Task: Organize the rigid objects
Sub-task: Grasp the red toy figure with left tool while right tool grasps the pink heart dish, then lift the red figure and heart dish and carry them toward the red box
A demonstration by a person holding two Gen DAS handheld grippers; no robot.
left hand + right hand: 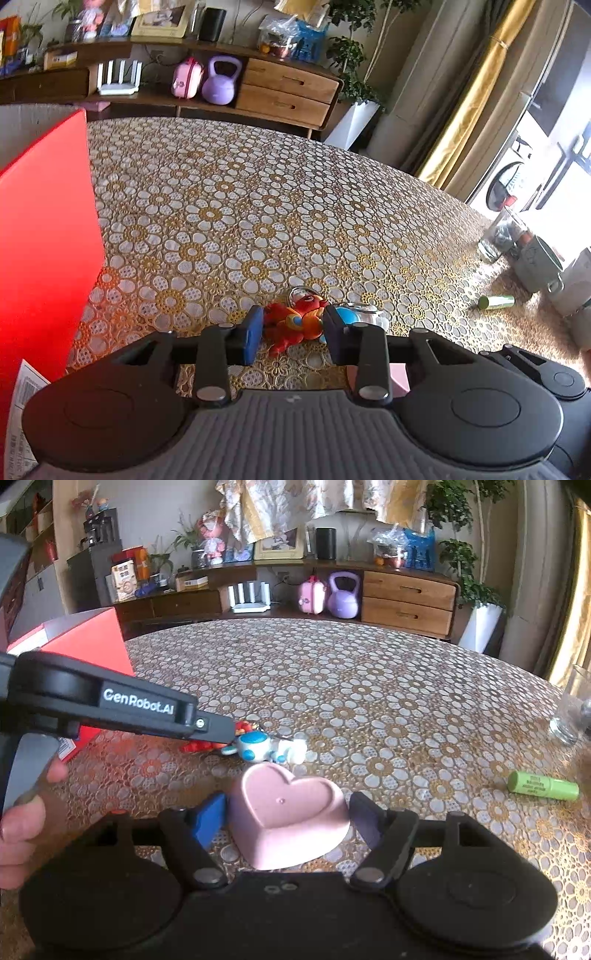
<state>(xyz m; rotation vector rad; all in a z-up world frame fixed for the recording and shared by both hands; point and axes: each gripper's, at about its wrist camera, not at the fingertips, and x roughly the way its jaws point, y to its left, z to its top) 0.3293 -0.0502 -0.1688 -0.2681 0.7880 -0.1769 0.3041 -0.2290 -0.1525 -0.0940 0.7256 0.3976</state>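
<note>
Left gripper (293, 334): we see its jaws partly open with the red toy keychain (295, 323) lying between the blue pads; the pads stand just beside it on both sides, and we cannot tell if they press yet. Just right of that toy lies one blue-and-white toy keychain (258, 747), outside the jaws, touching or nearly touching the red one.

Right gripper (286, 821): its jaws stand wide, straddling one pink heart-shaped box (291, 812) that sits on the table. The left pad is right at the box wall; the right pad shows a small gap, so no firm grip.

Outward, we count one green tube (543, 786) lying on its side, far right, well apart from both grippers. One clear glass (567, 716) stands at the right table edge. One red box (44, 229) stands at the left, near the left gripper. One floral lace tablecloth (258, 206) covers the table. A hand (22, 823) holds the left gripper's handle at the left edge of the right wrist view.
</note>
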